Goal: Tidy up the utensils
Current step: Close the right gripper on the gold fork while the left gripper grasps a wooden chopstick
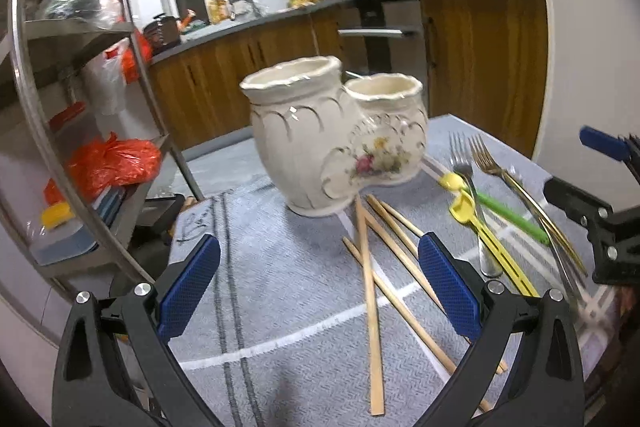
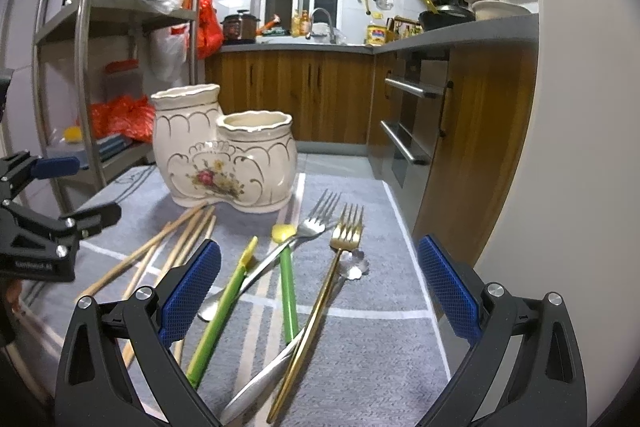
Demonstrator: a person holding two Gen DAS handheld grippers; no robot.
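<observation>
Both my grippers, left (image 1: 318,291) and right (image 2: 318,291), hover low over the cloth-covered surface (image 2: 360,355) with jaws wide and empty. Chopsticks (image 1: 370,259) lie scattered under the left one; a gold fork (image 2: 320,303), a silver fork (image 2: 316,223) and green-handled utensils (image 2: 288,291) lie crossed beneath the right; the twin-pot ceramic holder (image 2: 228,163) stands empty just behind them. As I judge it, nothing is sorted yet, so I would take the topmost piece by mid-handle, lift it clear of the tangle, then lower it upright into one pot.
</observation>
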